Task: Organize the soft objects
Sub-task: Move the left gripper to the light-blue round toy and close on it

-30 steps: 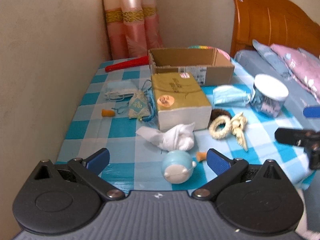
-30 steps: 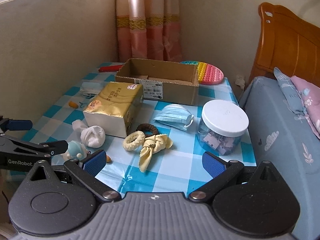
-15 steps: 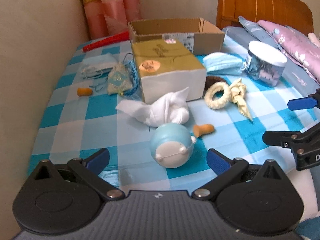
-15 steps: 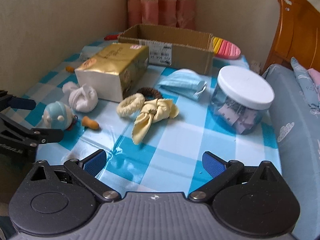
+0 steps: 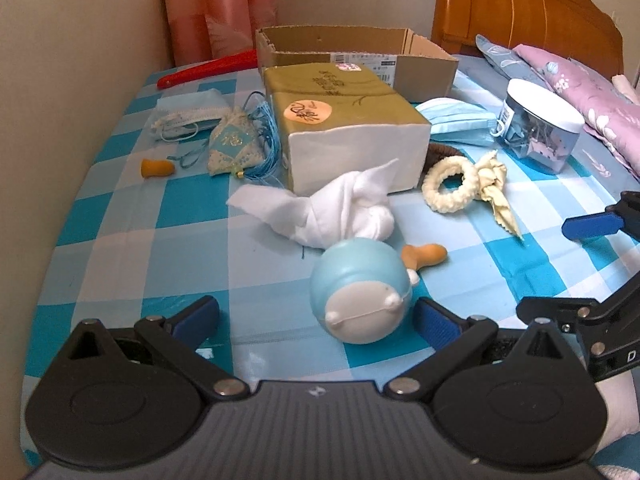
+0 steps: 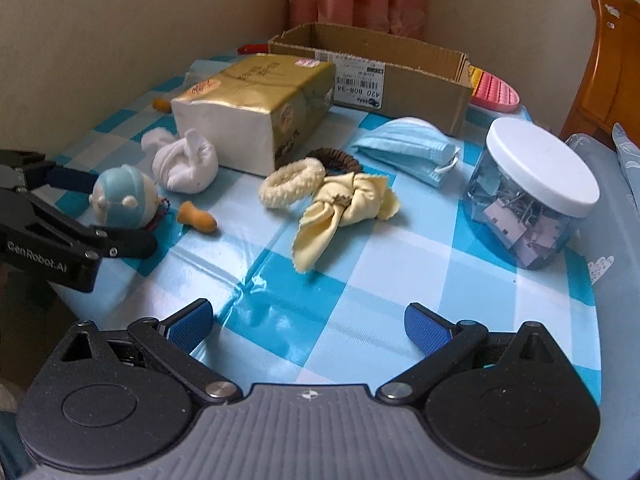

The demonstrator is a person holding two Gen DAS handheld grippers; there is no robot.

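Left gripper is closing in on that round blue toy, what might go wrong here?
The blue toy is round and lies nearer the left gripper's right finger, so an uneven squeeze may roll it away. The orange earplug touching it could get knocked along. The white sock just behind may snag if the fingers reach too deep.

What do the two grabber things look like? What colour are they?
Both are black plastic. Each has a grey ribbed body with two round black discs, silver screws, and two thin arms ending in blue ridged pads. The left gripper has white lettering on its side reading GenRobot.AI. The right gripper has a small white emblem on its body.
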